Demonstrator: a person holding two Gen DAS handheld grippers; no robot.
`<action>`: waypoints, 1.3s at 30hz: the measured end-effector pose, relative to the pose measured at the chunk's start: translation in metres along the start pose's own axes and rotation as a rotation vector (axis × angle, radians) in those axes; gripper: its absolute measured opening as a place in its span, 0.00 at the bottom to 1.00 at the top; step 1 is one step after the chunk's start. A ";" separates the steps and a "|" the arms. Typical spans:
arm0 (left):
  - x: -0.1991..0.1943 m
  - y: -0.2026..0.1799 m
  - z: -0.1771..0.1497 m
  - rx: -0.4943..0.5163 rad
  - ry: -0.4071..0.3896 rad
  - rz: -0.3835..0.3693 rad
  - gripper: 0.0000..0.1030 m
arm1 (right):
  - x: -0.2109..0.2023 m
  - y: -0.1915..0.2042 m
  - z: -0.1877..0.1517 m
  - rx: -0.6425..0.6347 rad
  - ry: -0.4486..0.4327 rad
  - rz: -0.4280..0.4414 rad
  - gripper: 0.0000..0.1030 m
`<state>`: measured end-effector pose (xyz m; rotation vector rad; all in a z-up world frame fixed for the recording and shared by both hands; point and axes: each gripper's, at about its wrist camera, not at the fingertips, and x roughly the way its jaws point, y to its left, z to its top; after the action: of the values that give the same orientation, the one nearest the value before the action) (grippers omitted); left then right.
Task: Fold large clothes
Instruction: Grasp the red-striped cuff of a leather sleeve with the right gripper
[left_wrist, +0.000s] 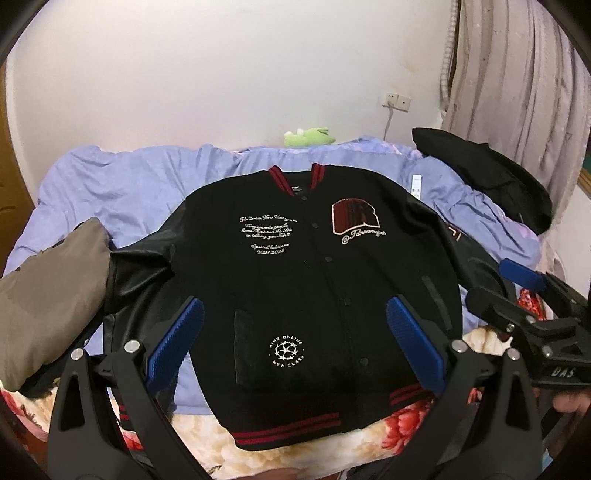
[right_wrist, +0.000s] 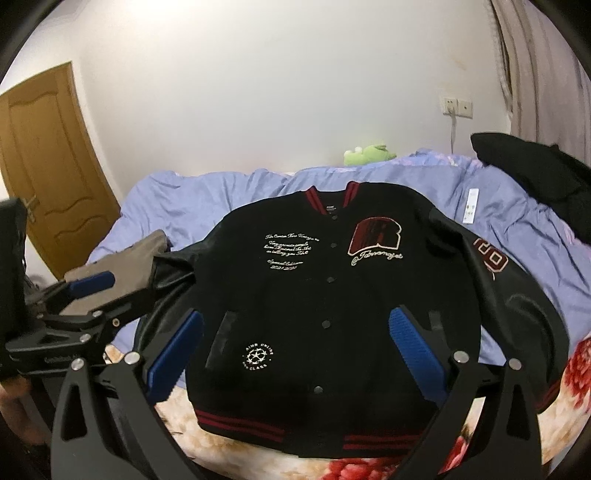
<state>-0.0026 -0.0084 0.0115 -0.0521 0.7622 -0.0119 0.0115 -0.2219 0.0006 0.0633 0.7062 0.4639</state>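
A black varsity jacket (left_wrist: 295, 280) with red striped collar and hem, white lettering and a red R patch lies flat, front up and buttoned, on the bed; it also shows in the right wrist view (right_wrist: 325, 295). Its shiny black sleeves spread to both sides. My left gripper (left_wrist: 293, 321) is open and empty, held above the jacket's lower half. My right gripper (right_wrist: 295, 332) is open and empty too, above the hem area. The right gripper appears at the right edge of the left wrist view (left_wrist: 524, 291), and the left gripper at the left edge of the right wrist view (right_wrist: 79, 295).
A purple quilt (left_wrist: 147, 192) covers the bed, with a floral blanket (right_wrist: 576, 373) at the near edge. An olive-brown garment (left_wrist: 48, 295) lies left, a black garment (left_wrist: 491, 173) back right, a green plush toy (left_wrist: 310, 136) by the wall. A wooden door (right_wrist: 44, 162) stands at left.
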 end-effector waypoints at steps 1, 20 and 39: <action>0.001 0.001 0.000 -0.002 0.006 -0.008 0.95 | 0.001 -0.001 -0.001 0.001 0.005 0.005 0.96; 0.056 -0.056 -0.029 0.151 0.043 -0.147 0.95 | 0.014 -0.193 -0.077 0.351 0.022 -0.112 0.96; 0.169 -0.165 -0.045 0.324 0.115 -0.237 0.95 | 0.045 -0.427 -0.253 1.193 -0.141 -0.100 0.96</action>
<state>0.0903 -0.1800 -0.1291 0.1677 0.8579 -0.3656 0.0459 -0.6100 -0.3103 1.1632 0.7592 -0.1122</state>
